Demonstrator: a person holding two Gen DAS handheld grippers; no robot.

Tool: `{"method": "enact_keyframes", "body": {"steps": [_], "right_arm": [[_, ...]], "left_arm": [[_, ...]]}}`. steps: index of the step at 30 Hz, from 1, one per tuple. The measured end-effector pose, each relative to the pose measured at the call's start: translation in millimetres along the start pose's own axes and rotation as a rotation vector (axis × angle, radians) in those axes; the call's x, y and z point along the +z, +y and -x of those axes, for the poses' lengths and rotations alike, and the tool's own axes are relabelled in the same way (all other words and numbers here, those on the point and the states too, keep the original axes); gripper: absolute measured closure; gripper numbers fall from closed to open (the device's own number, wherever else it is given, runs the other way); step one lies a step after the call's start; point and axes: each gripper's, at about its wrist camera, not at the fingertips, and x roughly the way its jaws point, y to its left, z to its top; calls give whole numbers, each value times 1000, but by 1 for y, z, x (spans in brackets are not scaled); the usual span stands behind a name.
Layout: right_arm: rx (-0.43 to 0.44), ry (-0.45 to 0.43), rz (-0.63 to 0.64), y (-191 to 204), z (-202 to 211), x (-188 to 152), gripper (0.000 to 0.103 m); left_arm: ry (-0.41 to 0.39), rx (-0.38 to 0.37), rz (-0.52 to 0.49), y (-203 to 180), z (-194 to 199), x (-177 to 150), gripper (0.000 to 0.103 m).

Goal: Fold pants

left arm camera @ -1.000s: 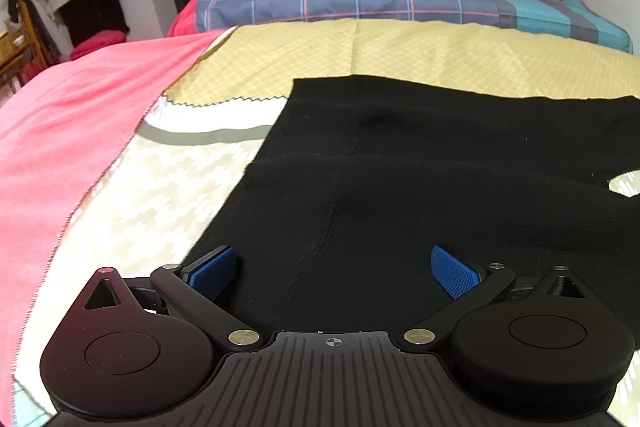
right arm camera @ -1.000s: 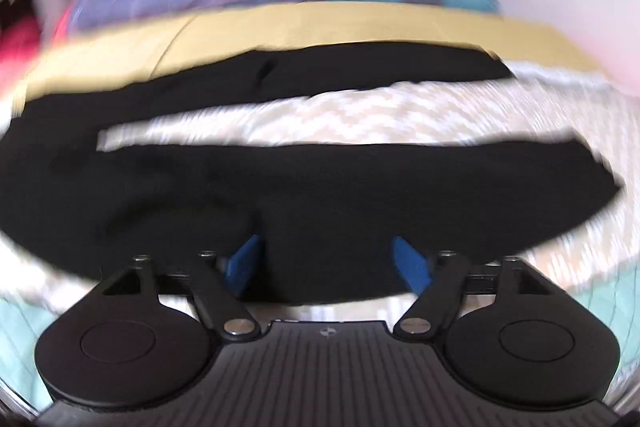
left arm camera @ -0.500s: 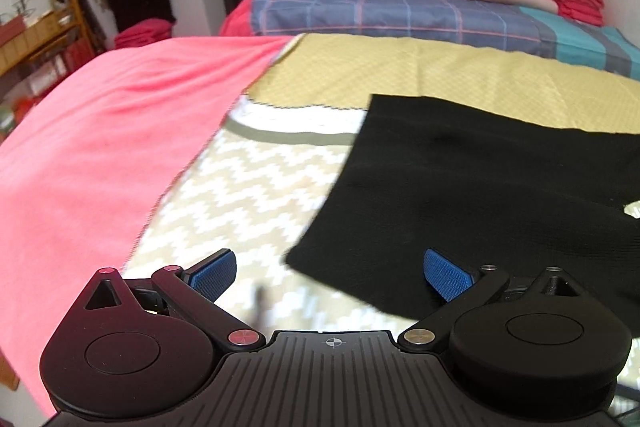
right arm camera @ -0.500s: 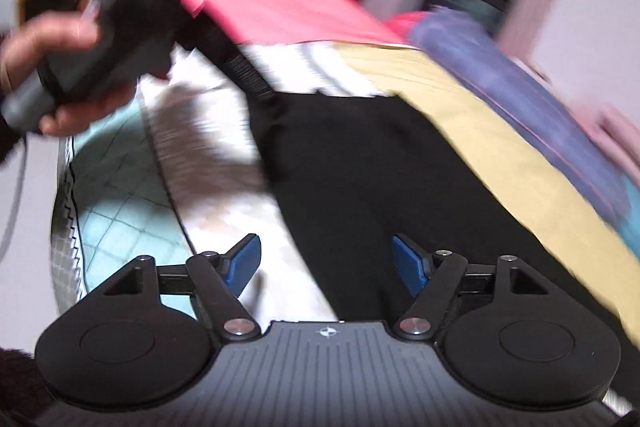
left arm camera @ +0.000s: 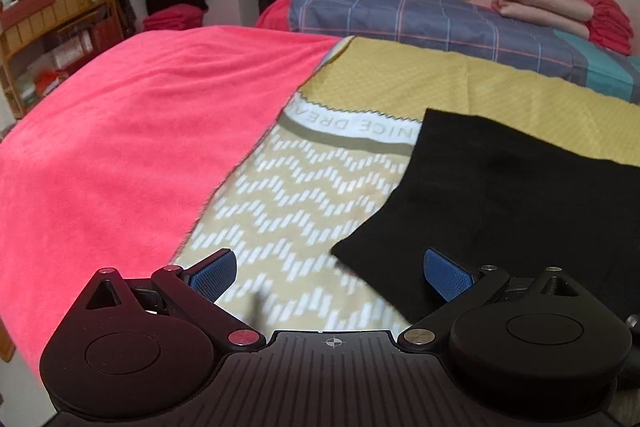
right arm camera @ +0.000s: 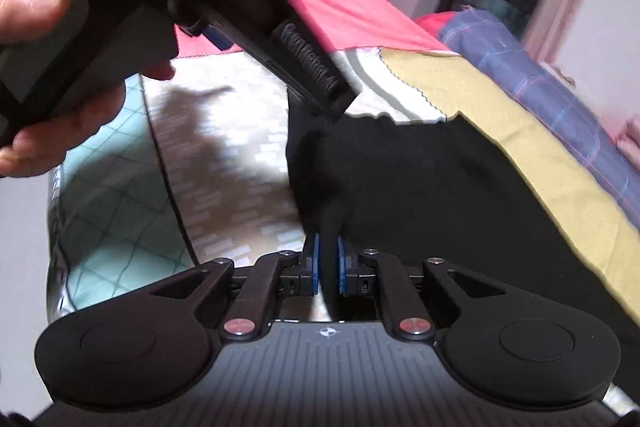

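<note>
Left wrist view is showing my left gripper with its 2 blue pads spread wide and gripping nothing, hovering low over the zigzag-patterned sheet. To its left the pink blanket is covering that side of the bed. Moving right, the near corner of the black pants is lying just ahead of my right-hand pad, flat on the sheet and reaching back over the yellow cloth.

Right wrist view is showing, at the left, my left hand holding the other gripper's body above the bed. Further right, my right gripper is pinching a raised ridge of the pants between pads pressed nearly together.

I judge I am taking hold of the waist end, 1 side caught and 1 side not yet. The next move is calling for my left gripper to straddle the near corner and close on it, then for both to lift together so the cloth is not dragging or bunching.
</note>
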Motion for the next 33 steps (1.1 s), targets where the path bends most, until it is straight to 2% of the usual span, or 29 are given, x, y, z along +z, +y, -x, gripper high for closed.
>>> {"method": "enact_keyframes", "body": {"steps": [1, 2, 3, 6, 8, 9, 10, 11, 12, 14, 15, 17, 19, 21, 22, 24, 25, 26, 28, 30, 31, 32, 33], "right_arm": [[9, -12, 12, 1, 3, -2, 63], [29, -16, 27, 3, 7, -4, 50], [50, -15, 36, 3, 12, -6, 50], [92, -21, 9, -29, 35, -9, 52], [59, -17, -71, -57, 51, -17, 44], [13, 10, -117, -73, 54, -25, 42], [-48, 79, -165, -91, 52, -32, 42], [-96, 190, -226, -107, 49, -46, 38], [-67, 219, -331, -126, 59, -64, 38], [60, 250, -538, -157, 87, -91, 38], [53, 256, -572, -163, 103, -99, 39], [-24, 250, -624, -174, 136, -112, 38], [-148, 179, -698, -188, 173, -130, 31], [-348, 131, -782, -207, 204, -152, 31], [-483, 126, -797, -216, 216, -163, 31], [-727, 164, -826, -236, 231, -185, 35], [-785, 177, -858, -248, 235, -195, 41], [-801, 185, -893, -258, 237, -207, 43], [-779, 219, -926, -271, 235, -227, 47], [-704, 261, -927, -270, 222, -245, 51], [-722, 237, -865, -260, 219, -245, 64], [-715, 246, -810, -253, 215, -242, 84], [-722, 254, -819, -249, 220, -242, 98]], "left_arm": [[-4, -16, -3, -5, -2, 2, 0], [-6, -31, -11, -10, -5, 2, 0], [-3, -41, -22, -16, -10, 2, 0], [42, -66, -73, -33, -29, -4, 0], [75, -58, -101, -39, -41, -11, 0], [67, -67, -94, -37, -42, -14, 0], [64, -79, -80, -34, -42, -16, 0], [71, -93, -67, -29, -41, -15, 0], [81, -108, -47, -23, -42, -15, 0], [88, -119, -38, -17, -39, -14, 0], [96, -117, -45, -17, -38, -13, 0], [114, -111, -48, -18, -35, -8, 0], [109, -122, -53, -22, -26, -2, 0], [69, -139, -70, -30, -12, 7, 0], [48, -151, -83, -36, -7, 12, 0], [16, -184, -115, -53, -1, 21, 0], [12, -198, -129, -63, -1, 25, 0], [15, -208, -140, -74, -3, 27, 0], [17, -242, -166, -97, -8, 26, 0], [44, -264, -192, -119, -19, 21, 0], [60, -272, -207, -129, -25, 18, 0], [84, -264, -221, -137, -33, 13, 0], [109, -247, -236, -143, -41, 8, 0]]}}
